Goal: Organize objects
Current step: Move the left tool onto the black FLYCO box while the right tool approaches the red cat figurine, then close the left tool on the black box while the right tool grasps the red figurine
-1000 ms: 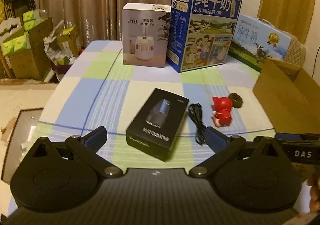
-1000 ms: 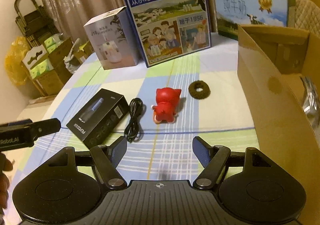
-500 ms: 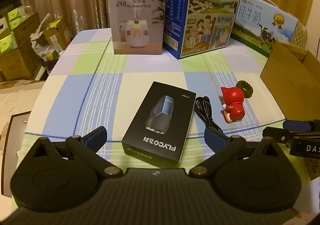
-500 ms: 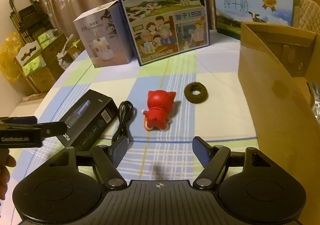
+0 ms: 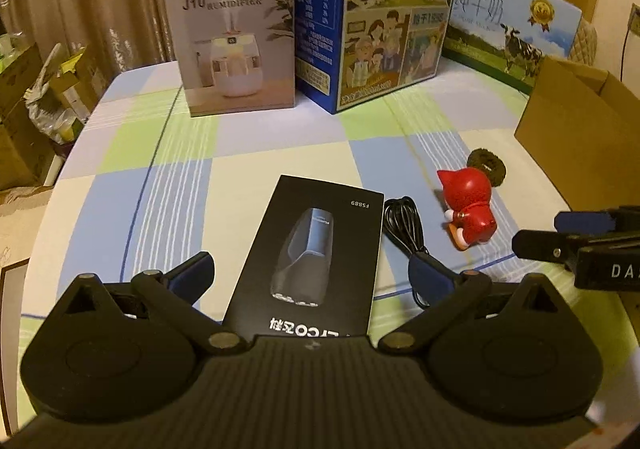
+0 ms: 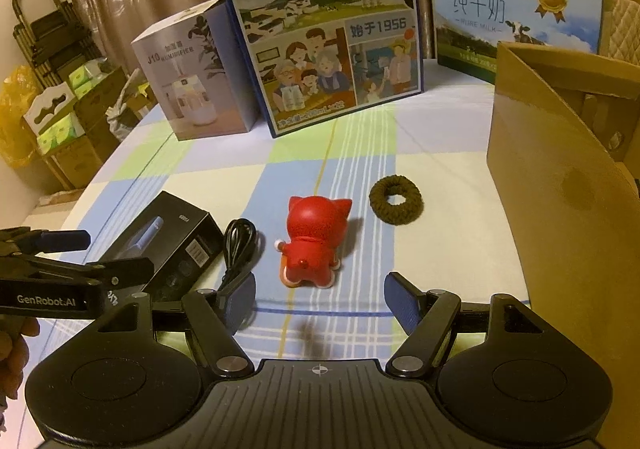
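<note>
The left gripper is spread wide, its blue pads either side of the flat black shaver box without touching it. The box lies on the checked blue, green and cream tablecloth, its long axis running away from the gripper and leaning slightly right, the printed lettering at the near end upside down. Just right of it lies a coiled black cable. The right gripper also stands spread and empty, aimed at the red cat figurine, which faces away. A brown knitted ring lies beyond it, near the open cardboard box.
</note>
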Available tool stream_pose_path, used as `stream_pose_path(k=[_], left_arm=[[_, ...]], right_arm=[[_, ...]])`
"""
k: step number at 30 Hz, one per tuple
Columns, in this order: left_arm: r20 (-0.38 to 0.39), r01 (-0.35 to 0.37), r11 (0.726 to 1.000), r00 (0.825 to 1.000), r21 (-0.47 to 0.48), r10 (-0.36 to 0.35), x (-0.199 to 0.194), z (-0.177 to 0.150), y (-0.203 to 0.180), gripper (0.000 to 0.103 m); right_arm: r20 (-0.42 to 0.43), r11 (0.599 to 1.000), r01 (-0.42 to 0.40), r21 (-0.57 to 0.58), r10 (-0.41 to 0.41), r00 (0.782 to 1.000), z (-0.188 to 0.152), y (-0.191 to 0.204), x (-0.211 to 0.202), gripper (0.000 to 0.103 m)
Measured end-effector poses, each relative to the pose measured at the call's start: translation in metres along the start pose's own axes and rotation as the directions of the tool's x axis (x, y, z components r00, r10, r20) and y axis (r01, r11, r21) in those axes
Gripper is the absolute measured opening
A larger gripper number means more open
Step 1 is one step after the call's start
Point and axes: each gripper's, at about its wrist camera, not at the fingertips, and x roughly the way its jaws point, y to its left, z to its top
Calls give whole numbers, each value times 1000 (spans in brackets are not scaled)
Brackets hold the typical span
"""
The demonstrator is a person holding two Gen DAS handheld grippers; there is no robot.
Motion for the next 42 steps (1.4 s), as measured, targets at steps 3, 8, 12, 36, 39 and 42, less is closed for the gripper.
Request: stream_pose_path(k=[3, 8, 12, 36, 39, 42], left_arm=[[-18, -5, 1000, 1000, 22, 6, 7, 1, 0, 100], [-38, 4, 999, 999, 39, -2, 17, 2, 0, 98], [-47, 9, 999, 999, 38, -7, 23, 1, 1, 91], [-21, 13, 998, 1000, -66, -14, 25, 3, 1, 77], [-8, 14, 998, 1000, -68, -15, 26, 4, 0, 77], [-10, 17, 998, 1000, -54, -17, 26, 4, -3, 77]], right_arm=[[-5, 1000, 6, 2, -6, 1000, 1, -2, 5, 69], [-15, 1000, 2, 10, -1, 1000, 3, -4, 11, 69], [-16, 1000, -12, 12, 12, 1000, 6, -3, 16, 69], [7, 998, -50, 38, 50, 999, 17, -7, 69, 54], [10, 998, -52, 19, 52, 999, 17, -3, 71, 44], [2, 999, -44, 10, 44, 999, 16, -1, 70, 41]])
